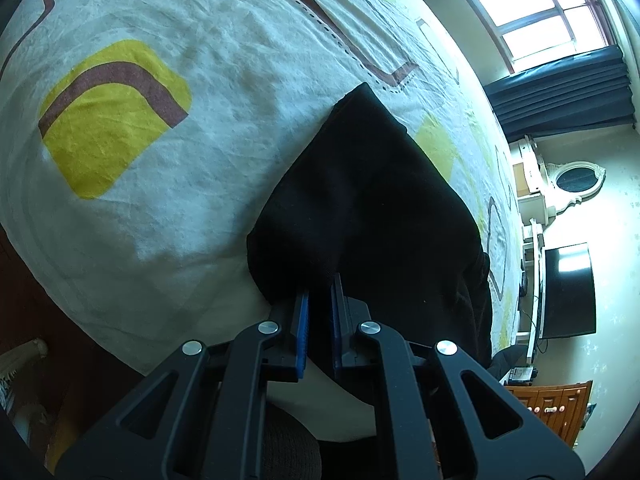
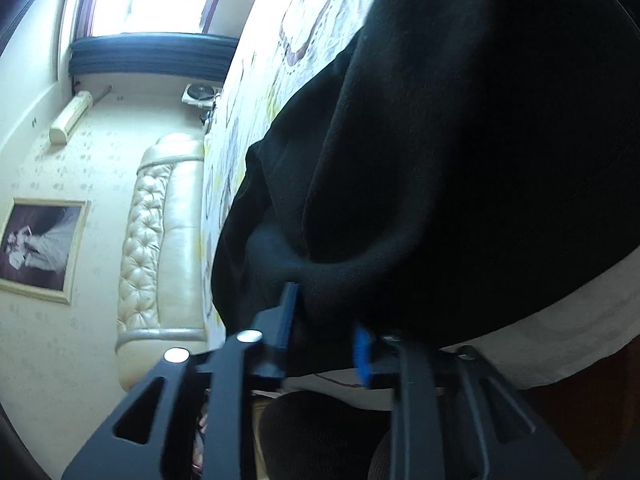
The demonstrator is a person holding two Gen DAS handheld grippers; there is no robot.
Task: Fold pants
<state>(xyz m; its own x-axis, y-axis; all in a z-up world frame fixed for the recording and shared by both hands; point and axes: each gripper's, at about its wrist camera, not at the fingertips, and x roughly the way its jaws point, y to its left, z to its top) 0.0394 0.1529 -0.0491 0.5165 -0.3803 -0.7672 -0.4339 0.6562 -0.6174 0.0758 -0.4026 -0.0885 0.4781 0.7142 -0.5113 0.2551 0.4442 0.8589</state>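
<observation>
The black pants (image 1: 360, 208) lie on a bed sheet (image 1: 224, 92) with yellow and brown shapes. In the left wrist view my left gripper (image 1: 320, 294) is shut on the near edge of the pants, the blue pads close together with cloth between them. In the right wrist view the pants (image 2: 460, 140) fill most of the frame, bunched and lifted close to the camera. My right gripper (image 2: 324, 316) has black cloth between its blue pads; the pads stand a little apart around a thick fold. The frame is motion-blurred.
The bed edge (image 1: 120, 320) runs close below the left gripper. A padded cream headboard (image 2: 160, 240) stands beyond the bed. A window with dark curtains (image 1: 560, 72), a dark TV screen (image 1: 568, 292) and a wooden cabinet (image 1: 552, 404) line the far wall.
</observation>
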